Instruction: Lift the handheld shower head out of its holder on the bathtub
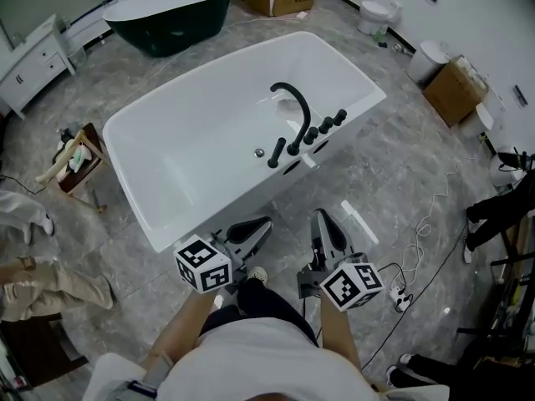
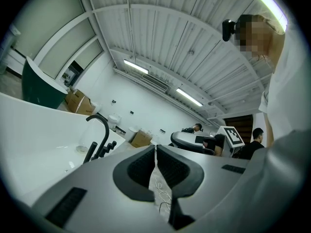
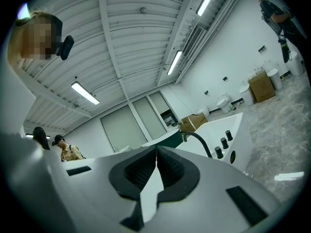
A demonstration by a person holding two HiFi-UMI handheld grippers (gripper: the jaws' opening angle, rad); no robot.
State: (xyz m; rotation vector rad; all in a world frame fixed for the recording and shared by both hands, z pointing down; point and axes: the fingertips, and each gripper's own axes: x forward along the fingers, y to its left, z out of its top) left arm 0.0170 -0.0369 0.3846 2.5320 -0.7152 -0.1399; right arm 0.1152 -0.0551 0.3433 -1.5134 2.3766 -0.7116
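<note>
standing on bathtub (image 1: 192, 153), shower head (image 1: 277, 152) well beyond left tongs (image 1: 266, 223), right tongs (image 1: 323, 216), both closed

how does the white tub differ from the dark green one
The white bathtub is angular with black fittings on its rim; the dark green bathtub is oval, none visible. The white one is nearer the person than the green. Both are white inside.

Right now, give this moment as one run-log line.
left hand-held gripper: shut, empty | right hand-held gripper: shut, empty | shower head: on bathtub rim, untouched
</note>
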